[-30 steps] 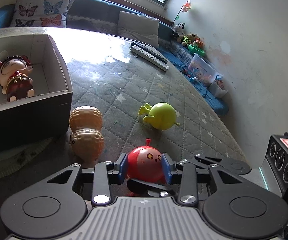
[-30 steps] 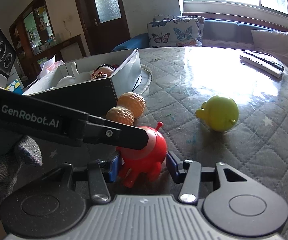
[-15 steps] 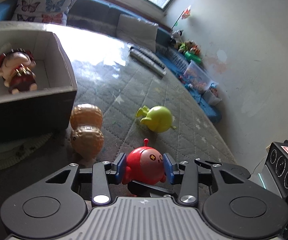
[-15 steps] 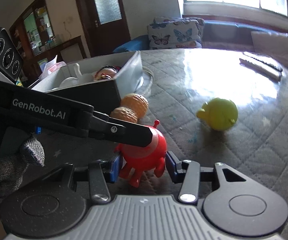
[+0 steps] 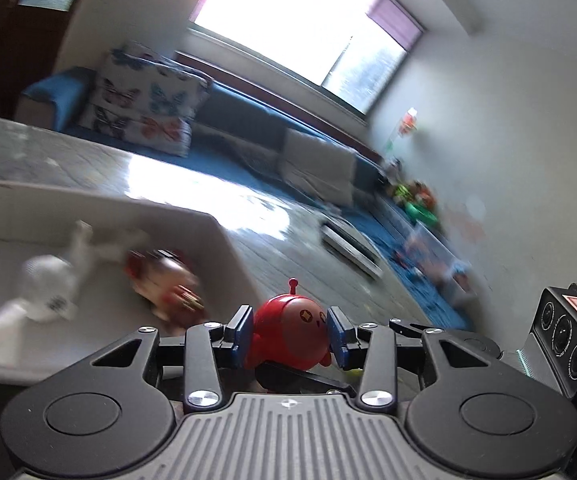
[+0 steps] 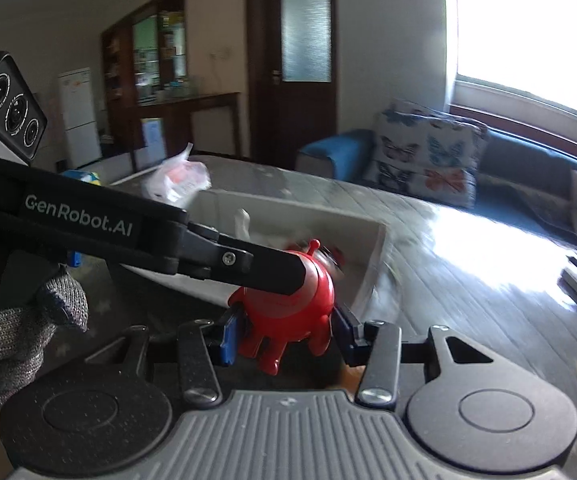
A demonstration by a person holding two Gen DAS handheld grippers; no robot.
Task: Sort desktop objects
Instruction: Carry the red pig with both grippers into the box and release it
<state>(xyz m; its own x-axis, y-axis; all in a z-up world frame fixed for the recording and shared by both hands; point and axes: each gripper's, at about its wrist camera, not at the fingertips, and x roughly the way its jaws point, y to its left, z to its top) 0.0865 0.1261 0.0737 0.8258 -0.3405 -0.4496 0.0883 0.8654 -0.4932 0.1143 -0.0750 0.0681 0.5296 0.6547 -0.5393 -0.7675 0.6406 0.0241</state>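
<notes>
The red toy figure (image 5: 290,334) is clamped by both the left gripper (image 5: 290,336) and right gripper (image 6: 286,334); if one grip is loosened unevenly, it could be dropped short of the box (image 5: 224,236).

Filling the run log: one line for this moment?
left tongs: gripping red toy | right tongs: gripping same toy | toy: airborne, beside white box

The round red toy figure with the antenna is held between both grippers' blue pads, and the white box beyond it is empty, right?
Not quite. The round red toy figure is indeed clamped by the left gripper and right gripper, but the white box is not empty: the left wrist view shows a blurred white toy and a red-and-brown figurine inside.
</notes>
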